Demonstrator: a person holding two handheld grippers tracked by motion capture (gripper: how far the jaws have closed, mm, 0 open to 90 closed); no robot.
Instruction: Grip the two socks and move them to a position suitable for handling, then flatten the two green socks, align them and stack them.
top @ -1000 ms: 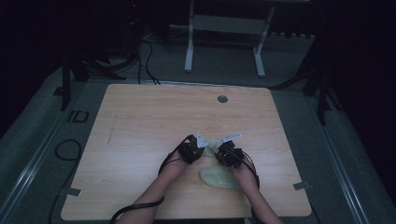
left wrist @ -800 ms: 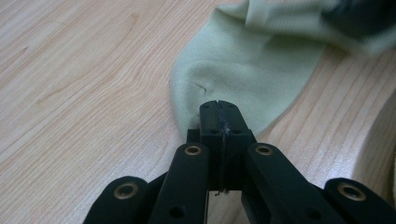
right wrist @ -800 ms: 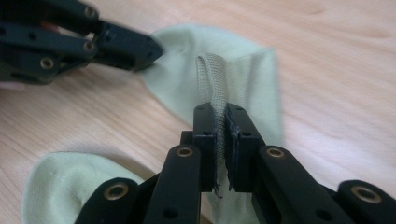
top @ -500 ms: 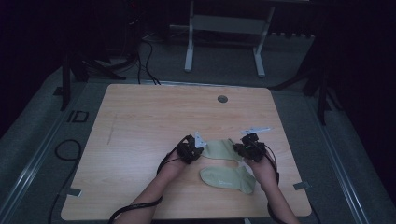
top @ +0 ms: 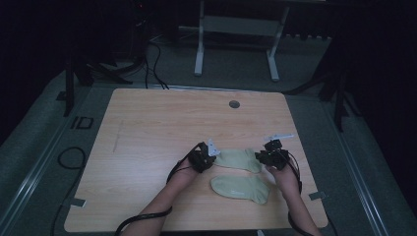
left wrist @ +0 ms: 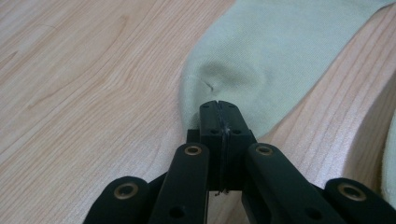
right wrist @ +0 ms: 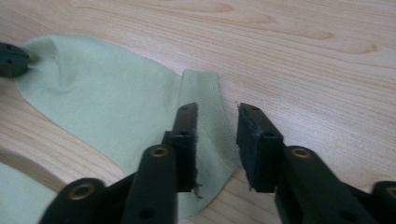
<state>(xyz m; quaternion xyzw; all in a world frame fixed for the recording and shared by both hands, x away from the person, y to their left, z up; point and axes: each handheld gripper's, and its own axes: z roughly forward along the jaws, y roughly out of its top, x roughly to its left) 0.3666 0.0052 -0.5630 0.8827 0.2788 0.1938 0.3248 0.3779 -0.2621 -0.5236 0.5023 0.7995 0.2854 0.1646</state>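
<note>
Pinching the toe end of the farther sock with our left gripper, we are keeping its black jaws pressed together on a small pucker of the pale green fabric, as the left gripper view shows. That sock is lying flat across the wooden table, stretched between our two hands, nearer the right edge and toward the near edge. Our right gripper is sitting at the sock's cuff end; its jaws have just been opening and are standing apart, with the ribbed cuff lying between them and partly under the left jaw, and no pad pressing on it. The right gripper view is also showing the left gripper's tip on the sock's far end. A second sock of the same colour is lying just nearer to us, close beside the first, not touching either gripper. Our forearms are coming in over the table's near edge.
</note>
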